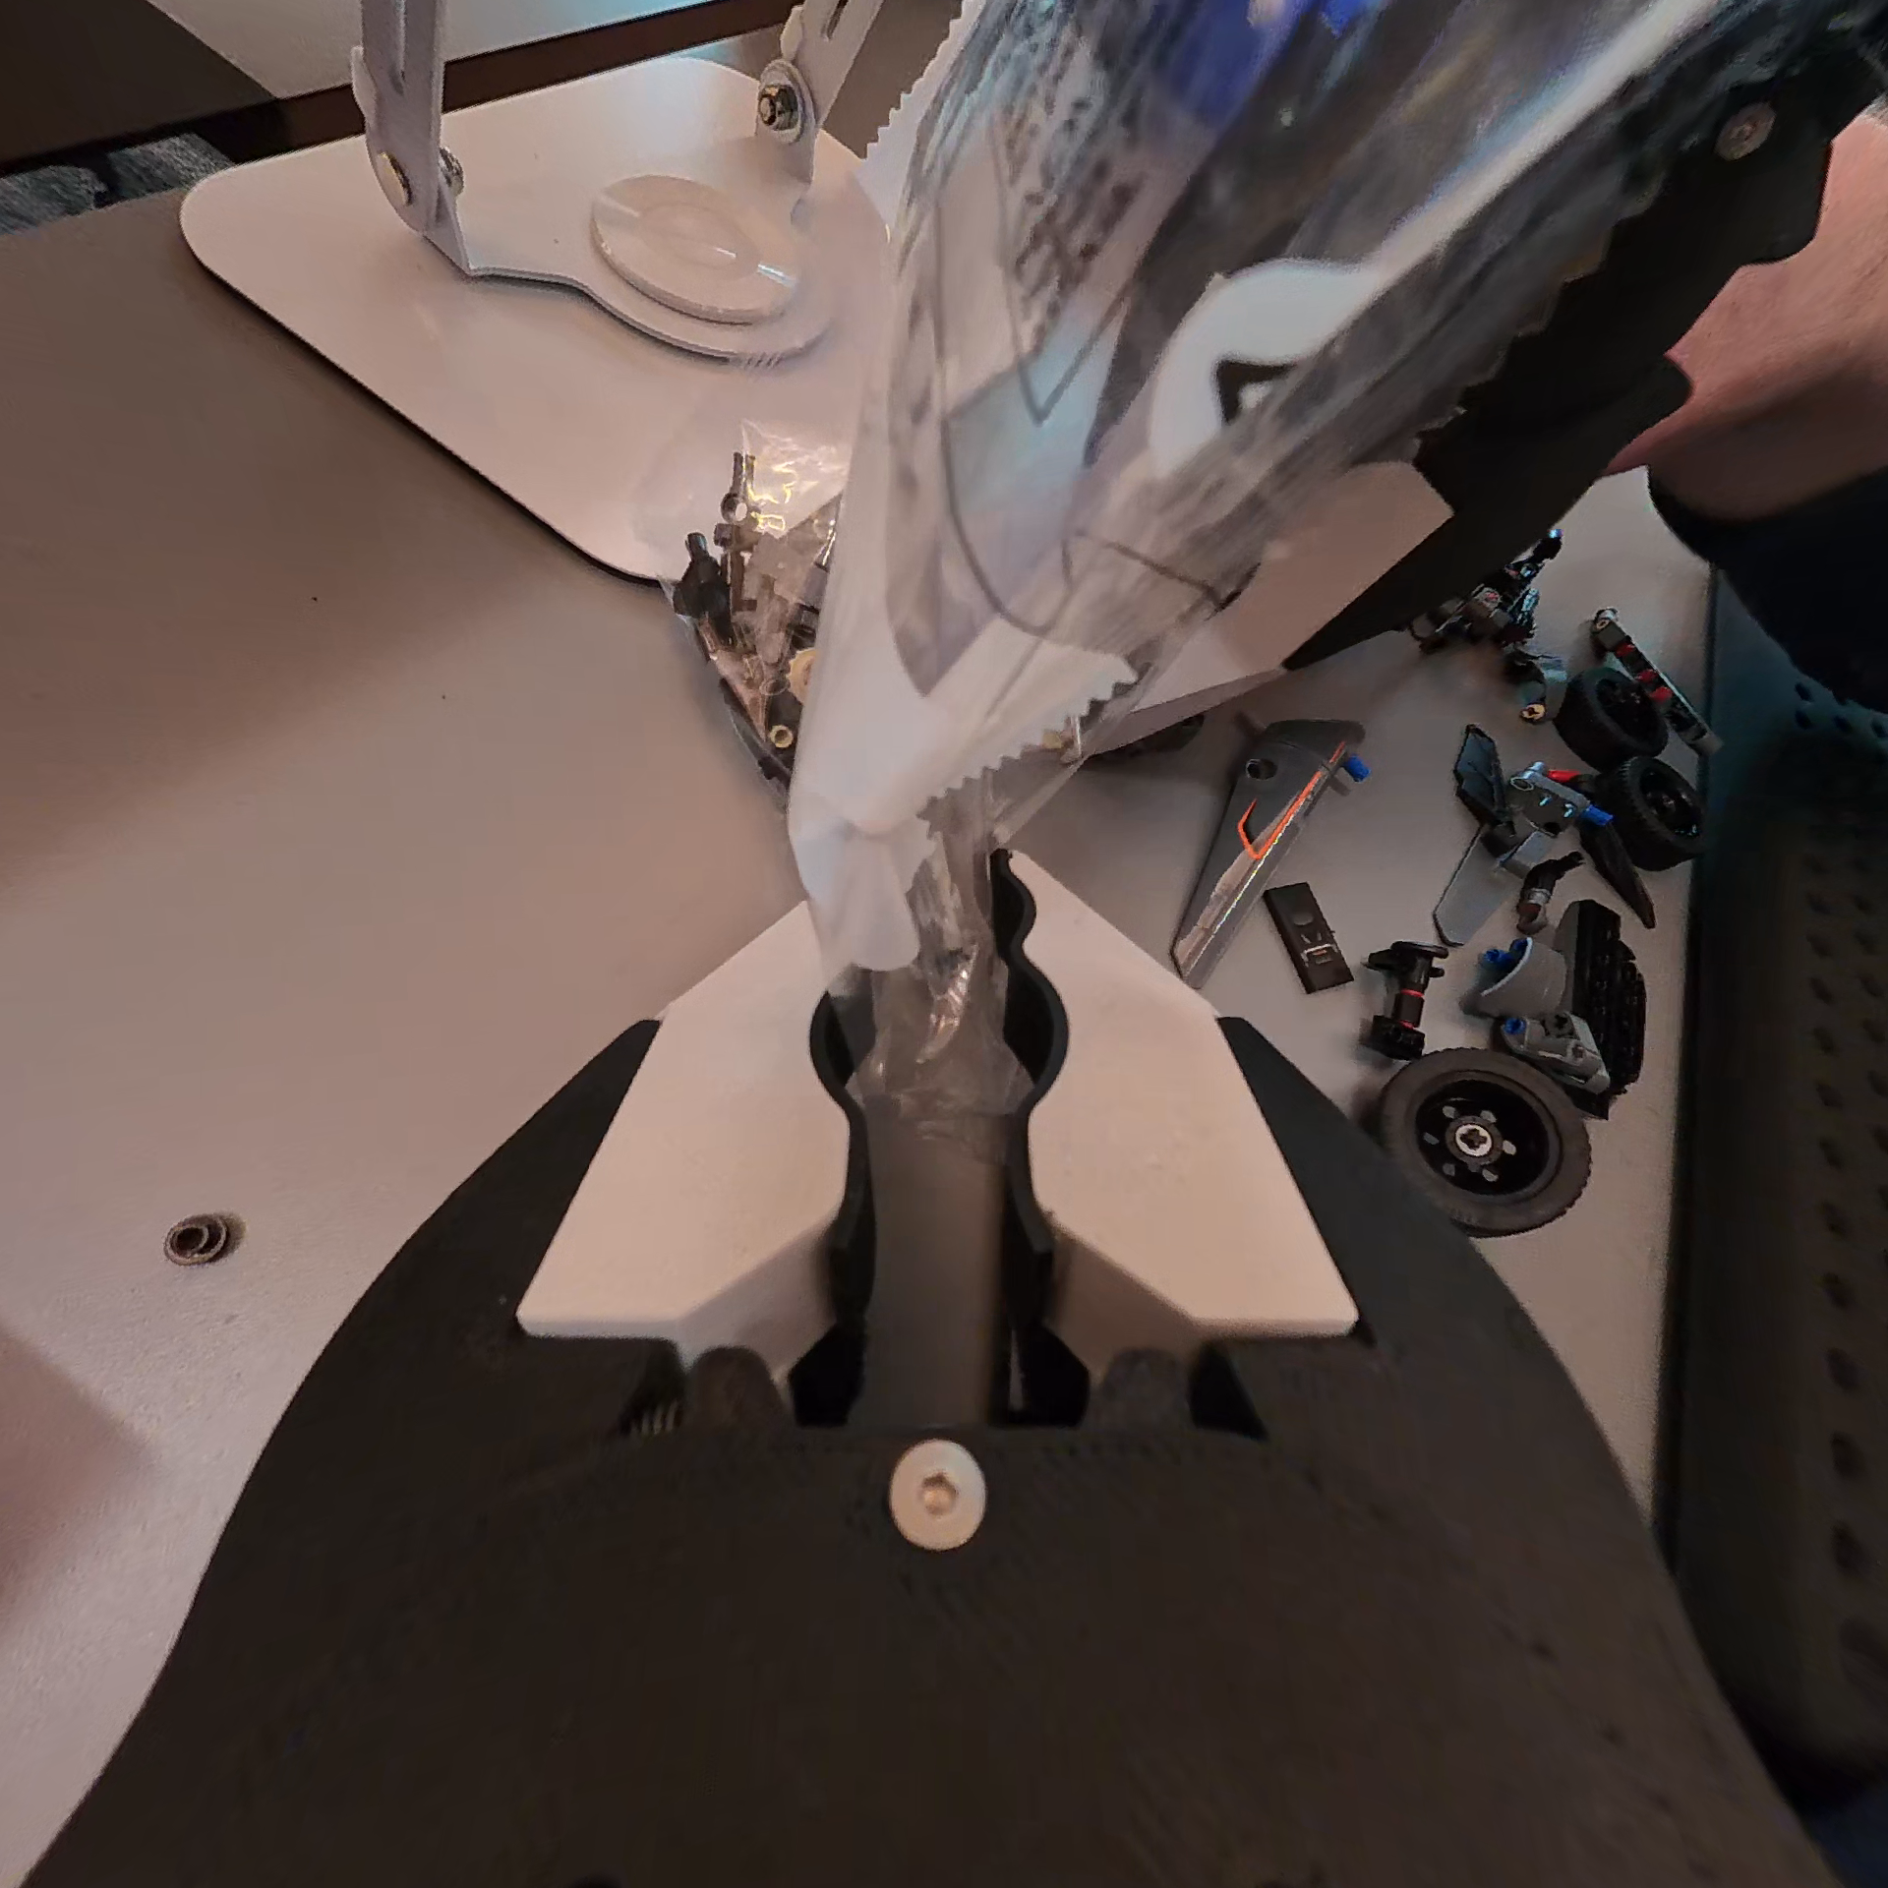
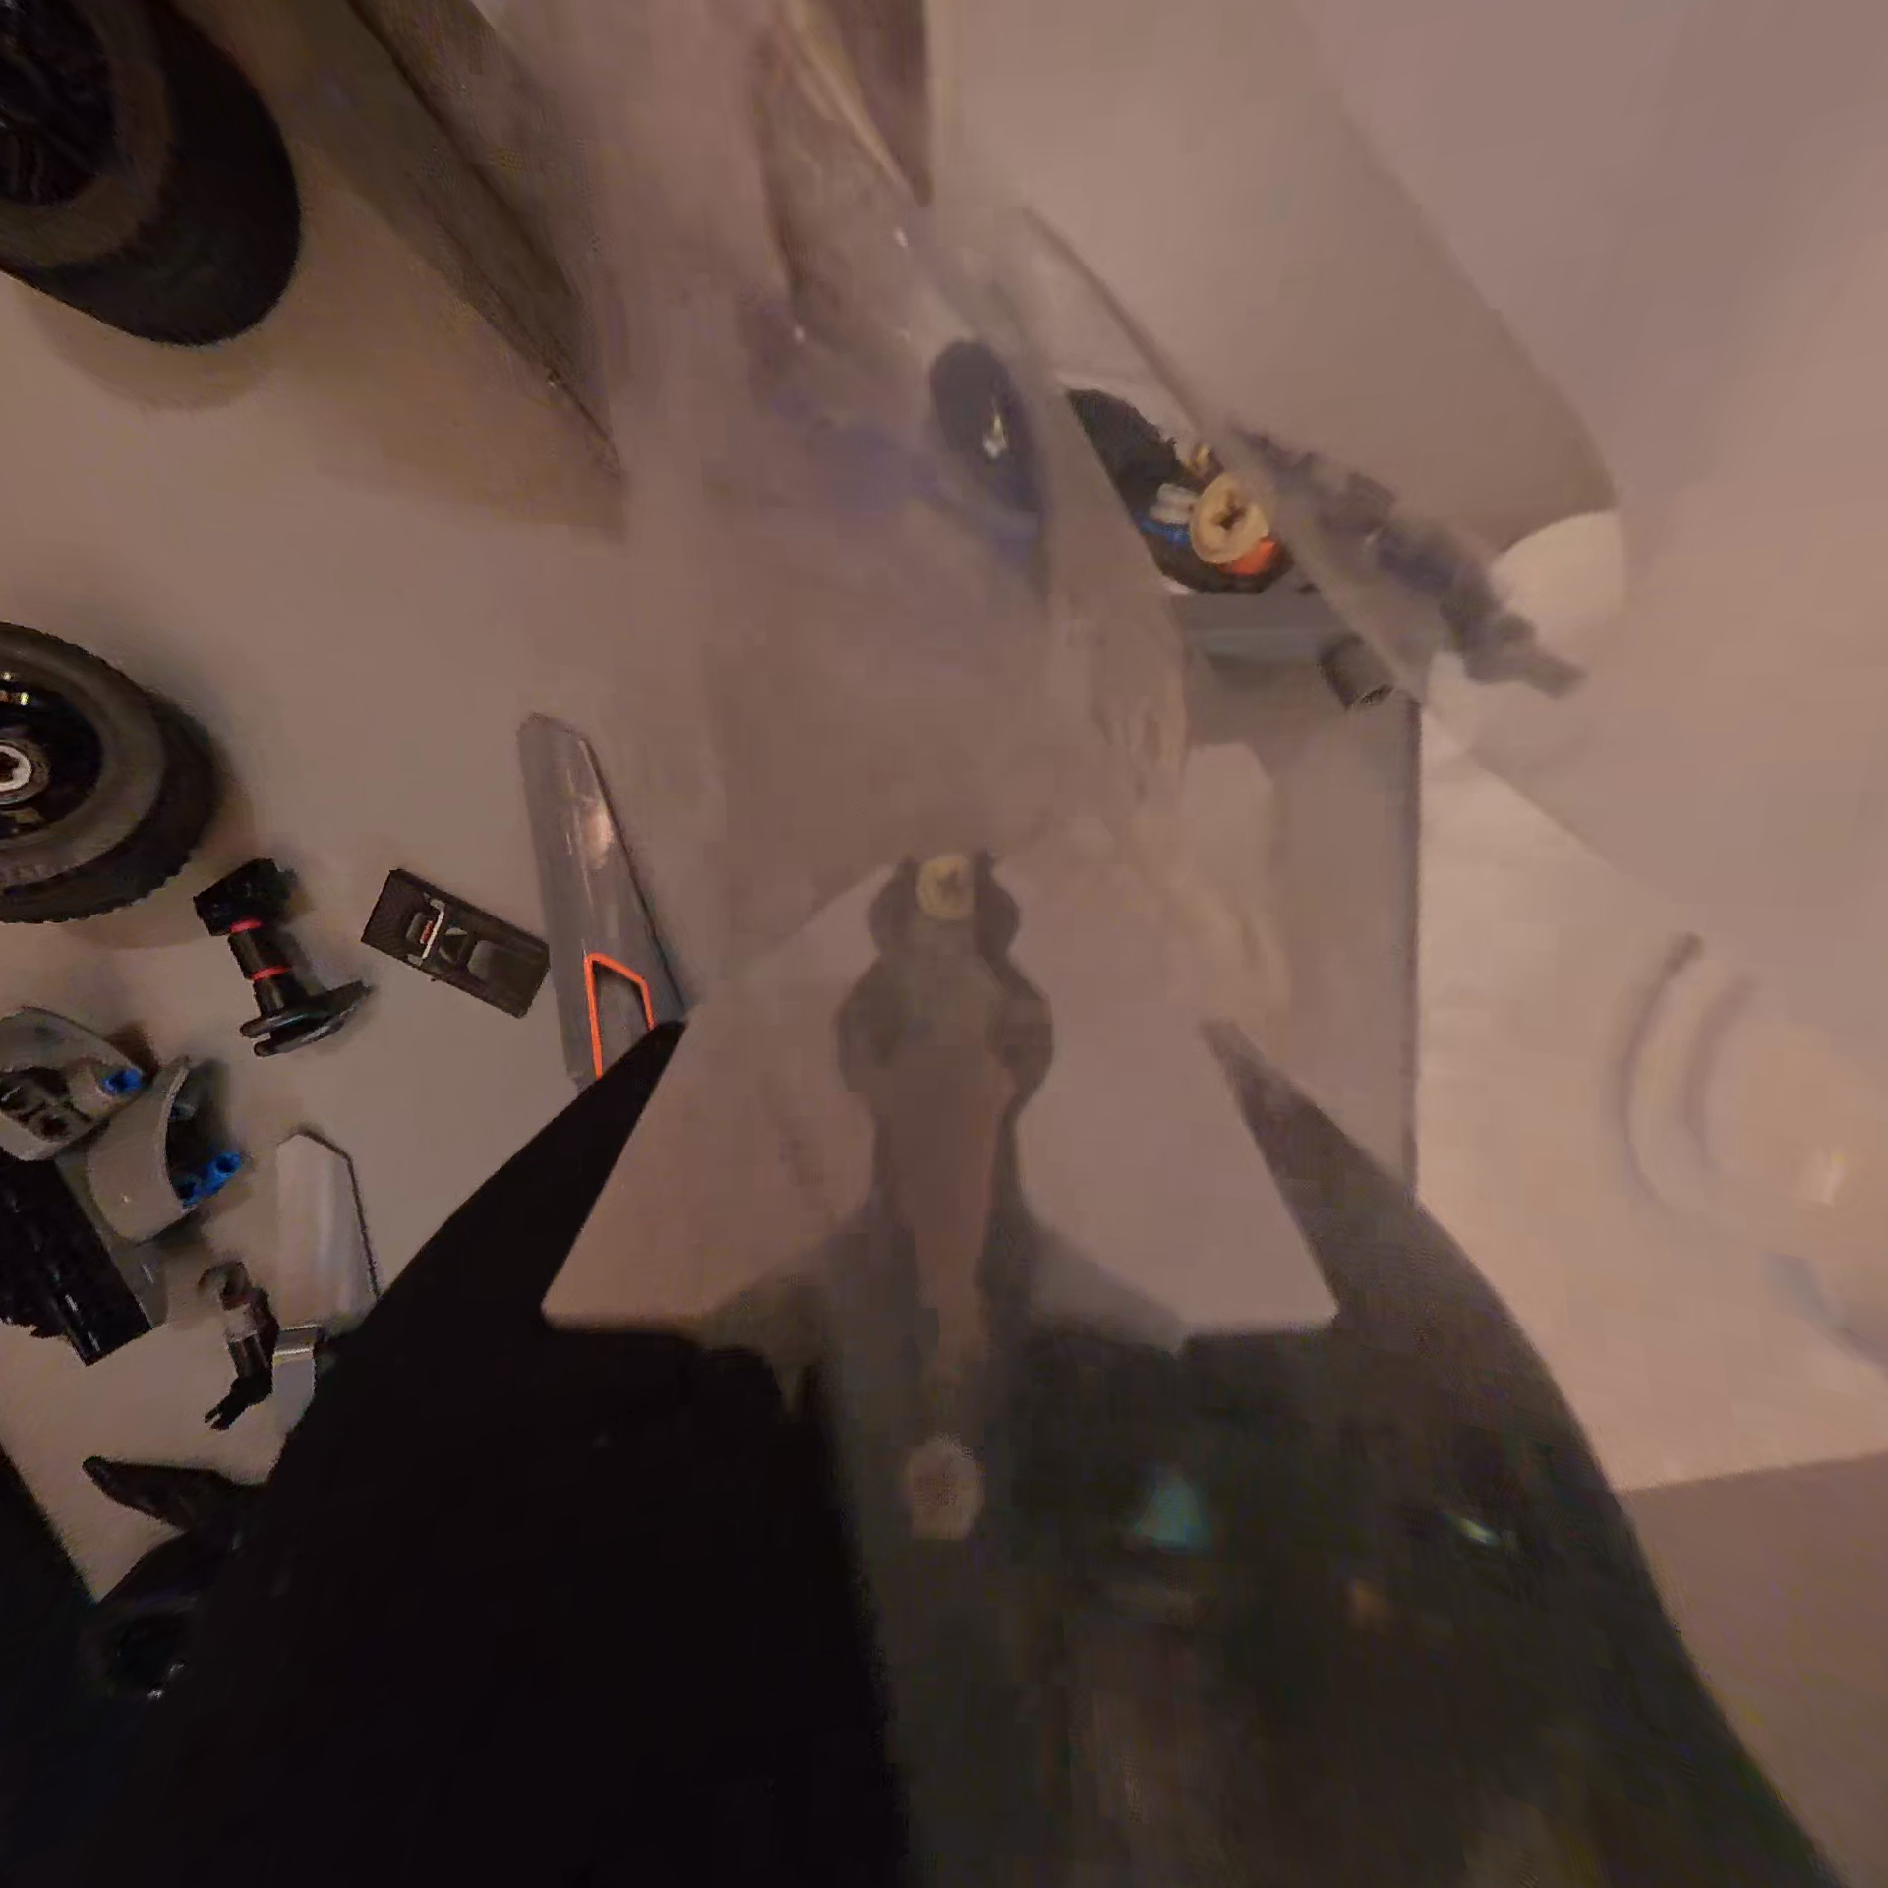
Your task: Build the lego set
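Note:
My left gripper [image 1: 955, 919] is shut on the twisted lower corner of a clear plastic bag [image 1: 1022, 460]. The bag stretches up and to the right to my right gripper [image 1: 1430, 460], which is shut on its other end. In the right wrist view the bag [image 2: 919, 664] hangs over the lens and hazes most of the picture. There my right gripper [image 2: 945, 899] has its fingers close together on the plastic. Small parts [image 2: 1216, 521] show inside the bag. Loose pieces lie on the table: a wheel [image 1: 1481, 1144], a grey panel with an orange line [image 1: 1267, 828] and a black tile [image 1: 1308, 935].
A second small bag of dark parts [image 1: 751, 613] lies on the grey table [image 1: 307, 817] behind the held bag. A white stand base [image 1: 490, 337] sits at the back left. A black perforated surface [image 1: 1788, 1124] borders the table on the right. A hand [image 1: 1798, 337] holds the right gripper. Tip to tip, the grippers are about 9 cm apart. The wheel [image 1: 1481, 1144] is about equally far from each gripper, around 15 cm.

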Motion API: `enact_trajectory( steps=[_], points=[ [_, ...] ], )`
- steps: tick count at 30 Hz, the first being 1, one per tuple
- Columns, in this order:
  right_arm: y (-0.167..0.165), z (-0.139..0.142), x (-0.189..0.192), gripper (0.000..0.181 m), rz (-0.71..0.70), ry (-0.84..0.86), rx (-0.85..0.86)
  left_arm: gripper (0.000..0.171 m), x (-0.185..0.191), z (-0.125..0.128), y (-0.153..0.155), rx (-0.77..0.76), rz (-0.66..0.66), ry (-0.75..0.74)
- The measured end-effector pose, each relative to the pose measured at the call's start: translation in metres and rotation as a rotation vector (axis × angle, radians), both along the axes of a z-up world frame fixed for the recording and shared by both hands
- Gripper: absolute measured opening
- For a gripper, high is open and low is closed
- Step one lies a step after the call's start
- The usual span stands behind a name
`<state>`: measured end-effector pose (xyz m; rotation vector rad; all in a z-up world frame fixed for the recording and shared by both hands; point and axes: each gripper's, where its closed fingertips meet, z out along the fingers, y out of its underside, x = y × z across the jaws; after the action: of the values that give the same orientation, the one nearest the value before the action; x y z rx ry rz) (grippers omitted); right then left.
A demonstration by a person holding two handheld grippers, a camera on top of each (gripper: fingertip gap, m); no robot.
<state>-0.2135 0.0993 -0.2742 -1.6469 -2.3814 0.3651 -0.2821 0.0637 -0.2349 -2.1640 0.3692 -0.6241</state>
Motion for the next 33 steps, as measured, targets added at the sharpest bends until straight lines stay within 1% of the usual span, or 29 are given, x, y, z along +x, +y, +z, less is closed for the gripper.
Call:
enact_trajectory(
  steps=[1,3,4,6,9,10,11,13,15,17,19,21,23,24,25,27,30,31,33],
  points=[
    [-0.001,0.006,0.002,0.008,0.002,0.01,-0.004,0.017,0.0,0.0,0.0,0.001,-0.001,-0.001],
    [-0.008,0.028,0.009,0.008,0.027,0.042,-0.011,0.017,0.001,0.0,0.0,0.001,-0.003,-0.004],
    [-0.011,0.046,0.011,0.009,0.041,0.08,-0.008,0.017,0.001,0.0,0.0,0.001,-0.004,-0.005],
    [-0.021,0.094,0.008,0.008,0.071,0.195,-0.024,0.017,0.002,0.0,0.0,0.001,-0.008,-0.005],
    [-0.024,0.168,-0.012,0.009,0.092,0.41,-0.001,0.017,0.004,0.0,0.0,-0.002,-0.015,-0.003],
    [-0.023,0.182,-0.019,0.009,0.093,0.447,0.003,0.017,0.004,-0.001,0.0,-0.002,-0.016,-0.004],
    [-0.021,0.188,-0.025,0.009,0.092,0.444,0.008,0.017,0.005,-0.001,0.0,-0.002,-0.017,-0.004],
    [-0.013,0.183,-0.037,0.009,0.084,0.411,0.034,0.017,0.004,-0.001,0.0,-0.002,-0.016,-0.008],
    [-0.007,0.167,-0.045,0.01,0.071,0.353,0.054,0.017,0.004,0.0,-0.001,-0.001,-0.016,-0.007],
    [0.004,0.158,-0.051,0.029,0.038,0.341,0.114,0.017,0.004,0.0,-0.001,-0.001,-0.016,-0.005],
    [0.009,0.163,-0.052,0.03,0.013,0.384,0.15,0.017,0.004,0.0,0.0,-0.001,-0.016,-0.006],
    [0.01,0.176,-0.043,0.027,0.001,0.44,0.164,0.017,0.003,0.0,0.0,0.0,-0.014,-0.008],
    [0.006,0.182,-0.027,0.018,-0.004,0.446,0.124,0.017,0.003,0.0,0.0,-0.001,-0.015,-0.007],
    [0.005,0.176,-0.015,0.017,-0.014,0.404,0.099,0.017,0.003,0.0,0.0,-0.001,-0.015,-0.008],
    [0.002,0.164,-0.002,0.016,-0.017,0.338,0.066,0.017,0.004,0.0,0.0,-0.001,-0.015,-0.01],
    [0.0,0.133,0.021,0.018,-0.022,0.214,0.03,0.016,0.003,-0.001,0.0,-0.005,-0.012,-0.004],
    [-0.003,0.084,0.036,0.02,-0.036,0.09,0.007,0.018,0.006,-0.002,-0.001,-0.012,-0.023,0.007],
    [-0.005,0.075,0.035,0.021,-0.035,0.087,0.009,0.018,0.006,-0.003,0.0,-0.014,-0.023,0.012],
    [-0.015,0.077,0.03,0.018,-0.024,0.167,-0.028,0.017,0.006,-0.004,0.0,-0.018,-0.018,0.019]
  ],
)
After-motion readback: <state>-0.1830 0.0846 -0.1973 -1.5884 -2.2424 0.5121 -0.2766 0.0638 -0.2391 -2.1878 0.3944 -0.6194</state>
